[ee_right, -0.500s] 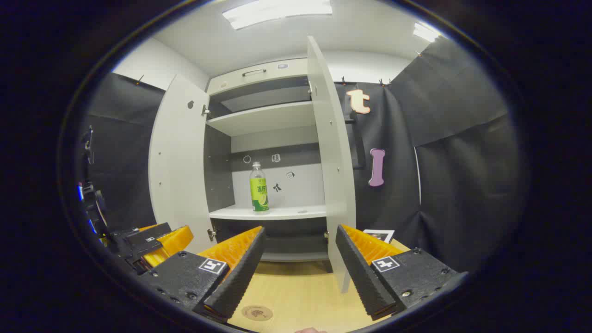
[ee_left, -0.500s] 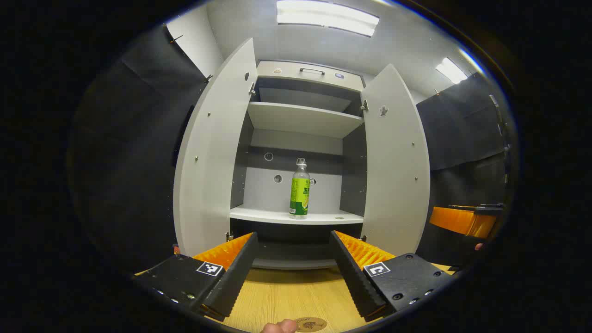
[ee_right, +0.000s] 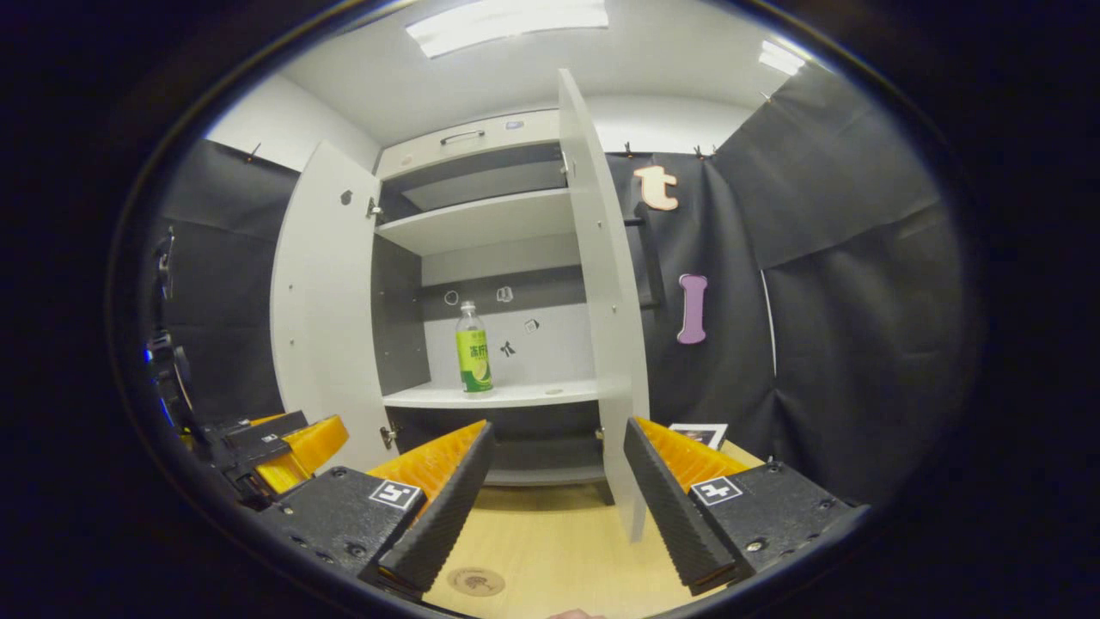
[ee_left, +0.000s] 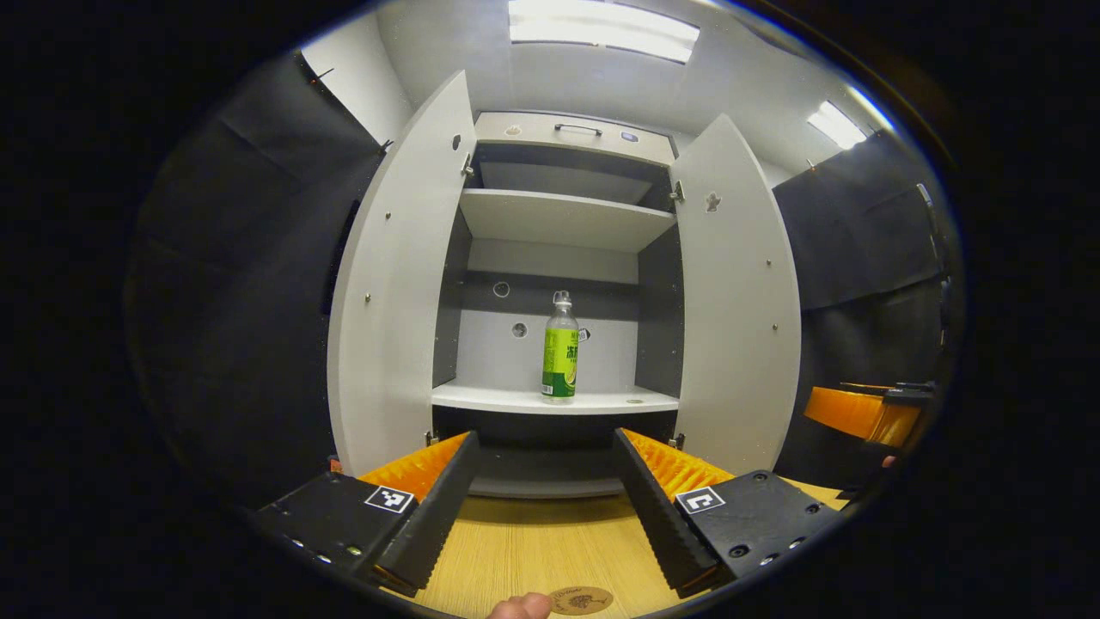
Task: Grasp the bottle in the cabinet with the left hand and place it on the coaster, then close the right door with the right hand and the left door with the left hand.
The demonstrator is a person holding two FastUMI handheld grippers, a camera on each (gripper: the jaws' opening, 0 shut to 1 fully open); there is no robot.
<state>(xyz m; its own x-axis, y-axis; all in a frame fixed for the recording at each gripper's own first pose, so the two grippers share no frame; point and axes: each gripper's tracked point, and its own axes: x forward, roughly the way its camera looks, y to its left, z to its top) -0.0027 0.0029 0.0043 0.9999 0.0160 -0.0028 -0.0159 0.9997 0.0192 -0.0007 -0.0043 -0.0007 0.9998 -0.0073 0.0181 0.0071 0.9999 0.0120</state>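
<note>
- Grey-white panels make the cabinet [ee_left: 563, 219], and both of its doors are seen wide open in the left gripper view: the left door [ee_left: 391, 292] at one side and the right door [ee_left: 730, 292] at the other.
- Between the doors, the bottle [ee_left: 559, 348] with a green label is seen upright on the lower shelf [ee_left: 481, 397], apart from the walls.
- The left gripper [ee_left: 541, 507] is held over the wooden table [ee_left: 533, 559] in front of the cabinet; its jaws are spread wide and nothing is between them.
- The round coaster [ee_left: 582, 600] is seen flat on the table near the bottom edge, with a fingertip [ee_left: 520, 607] just beside it.
- In the right gripper view, the right gripper [ee_right: 559, 503] is also spread wide and empty, with the edge of the right door close in front of it.
</note>
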